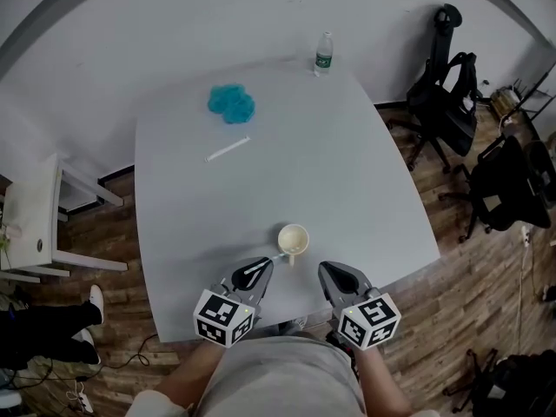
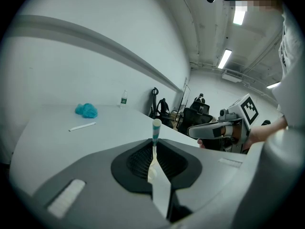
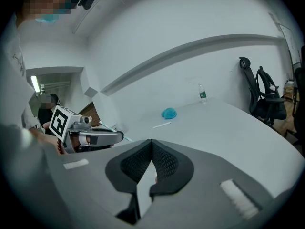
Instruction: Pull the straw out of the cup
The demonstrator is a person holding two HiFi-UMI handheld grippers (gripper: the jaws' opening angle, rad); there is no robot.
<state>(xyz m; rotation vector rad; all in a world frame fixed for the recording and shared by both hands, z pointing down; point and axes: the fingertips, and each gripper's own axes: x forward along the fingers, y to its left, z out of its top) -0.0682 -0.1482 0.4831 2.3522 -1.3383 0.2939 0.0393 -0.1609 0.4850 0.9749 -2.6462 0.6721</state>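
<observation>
A pale grey worktop (image 1: 365,189) filled the middle of the head view. A blue crumpled wad (image 1: 231,103) was seen at its upper left. A white stick (image 1: 228,148) was laid just below the wad, apart from it. A clear bottle (image 1: 323,53) was stood upright at the far edge, and what it held could not be told. Dark office chairs (image 1: 447,85) were placed on the wooden floor at the right of the frame, and a white side table (image 1: 35,224) at the left. Nothing was set between these things and the jaws.

A cream cup (image 1: 293,241) was stood upright near the lower edge of the worktop. Its pale inside was shown open to the camera.

The straw (image 2: 156,128), white with teal stripes, was clamped between the closed jaws of the left gripper (image 2: 155,144). Its end was seen sticking up past the jaw tips. In the head view the left gripper (image 1: 259,268) was held just below and left of the cup. The straw's end was shown just beside the cup's rim, and touch could not be told.

The right gripper (image 3: 151,142) was held below and right of the cup. Its jaws were pressed together at the tips, on nothing.
</observation>
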